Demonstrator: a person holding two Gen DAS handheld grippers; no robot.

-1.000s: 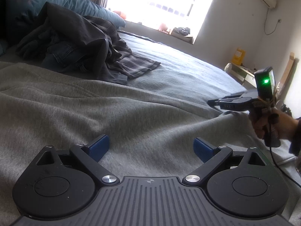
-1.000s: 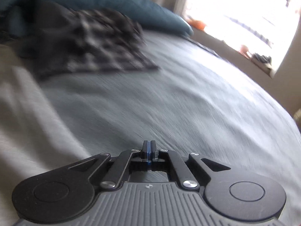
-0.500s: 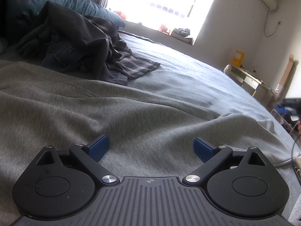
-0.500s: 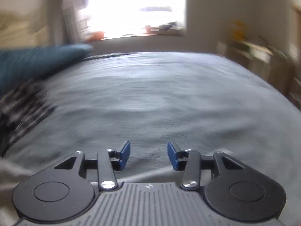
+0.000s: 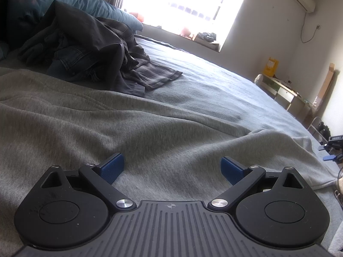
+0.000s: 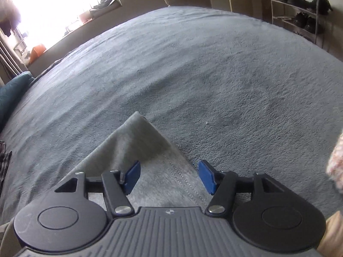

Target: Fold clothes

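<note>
my right claw [image 6: 169,175], pinched shut a second ago, is opening over the grey garment [image 6: 137,145] corner, gripping nothing; my left claw [image 5: 172,169] gapes empty. next fold waits.

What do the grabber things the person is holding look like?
Both the left gripper and the right gripper look alike: a dark grey ribbed body, two round black discs, black arms with silver bolts, and bright blue textured pads on the fingertips.
</note>
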